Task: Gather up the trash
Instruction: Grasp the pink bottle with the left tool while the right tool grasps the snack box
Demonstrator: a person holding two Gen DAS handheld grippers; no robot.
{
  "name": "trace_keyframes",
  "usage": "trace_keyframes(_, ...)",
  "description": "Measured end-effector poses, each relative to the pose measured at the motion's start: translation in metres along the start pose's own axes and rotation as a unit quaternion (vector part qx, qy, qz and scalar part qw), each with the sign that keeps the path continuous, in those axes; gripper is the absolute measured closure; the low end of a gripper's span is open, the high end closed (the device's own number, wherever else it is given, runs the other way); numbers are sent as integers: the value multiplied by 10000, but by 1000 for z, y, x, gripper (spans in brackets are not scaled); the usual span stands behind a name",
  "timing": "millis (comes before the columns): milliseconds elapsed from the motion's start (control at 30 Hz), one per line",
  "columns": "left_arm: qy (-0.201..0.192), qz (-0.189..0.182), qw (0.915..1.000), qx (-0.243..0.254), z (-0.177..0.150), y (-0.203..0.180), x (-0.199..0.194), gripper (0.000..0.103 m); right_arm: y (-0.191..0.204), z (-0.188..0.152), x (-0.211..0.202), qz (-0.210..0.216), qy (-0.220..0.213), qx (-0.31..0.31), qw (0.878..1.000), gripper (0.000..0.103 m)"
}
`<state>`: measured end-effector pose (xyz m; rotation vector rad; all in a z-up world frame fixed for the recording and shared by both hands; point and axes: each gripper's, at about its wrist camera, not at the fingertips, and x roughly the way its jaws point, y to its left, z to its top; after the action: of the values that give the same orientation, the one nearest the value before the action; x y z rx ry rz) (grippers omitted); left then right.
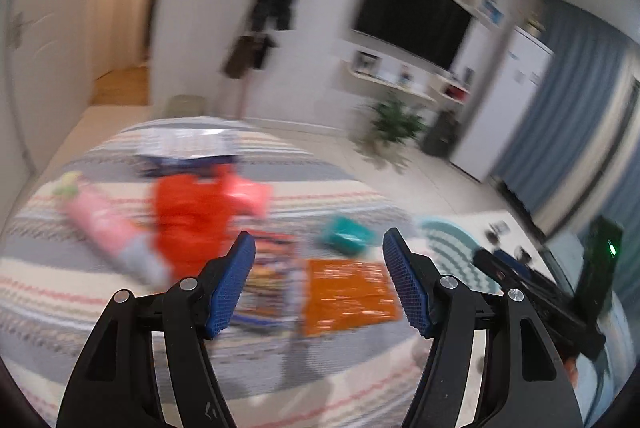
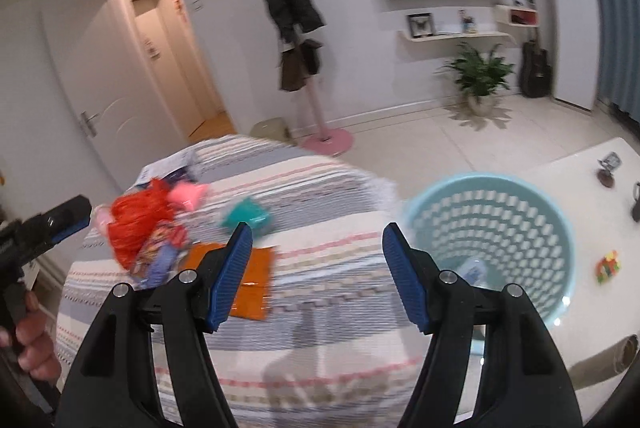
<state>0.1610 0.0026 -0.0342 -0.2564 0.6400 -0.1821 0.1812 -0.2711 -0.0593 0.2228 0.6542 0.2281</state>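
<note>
a: where's the trash from where you stand?

b: it lies on the striped bed cover [image 2: 320, 188], ahead of and below both grippers. the orange wrapper [image 1: 348, 294] is flat near the cover's near edge, and in the left wrist view it shows right between the fingers of your left gripper [image 1: 319, 288]. its long side seems to run across you, though blur makes that hard to call

a: and the rest?

b: the red bag [image 1: 192, 220] sits further in, toward the cover's left side, with a comic-print packet [image 2: 158, 252] touching it and a pink tube [image 1: 108, 232] to its left. a teal packet [image 2: 246, 214] lies apart from the others, further in than the orange wrapper

a: which hand is closer to that orange wrapper?

b: your left, i judge. your right gripper [image 2: 317, 278] has it off to its left, partly behind the left finger. the blue basket [image 2: 490, 224] stands just off the cover's right edge, nearer your right hand

a: what are the grippers holding?

b: nothing. both stand wide with the pads bare and touching no item, and both hang above the cover
</note>
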Motion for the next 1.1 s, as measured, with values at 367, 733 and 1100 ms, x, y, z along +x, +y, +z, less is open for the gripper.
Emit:
trace_keyframes(367,32,817,9817,-1721,4,134,3,24,83,-30,56,325,488,-486,9971,39)
trace_keyframes(733,532,1382,9596,-2393,11,173,63,24,108,-26,55,514,533,-709,9947,29)
trace_keyframes(1100,808,1234,9750,-1662,13,164,66,51,140,-23,78,720,1085,-744,9887,27)
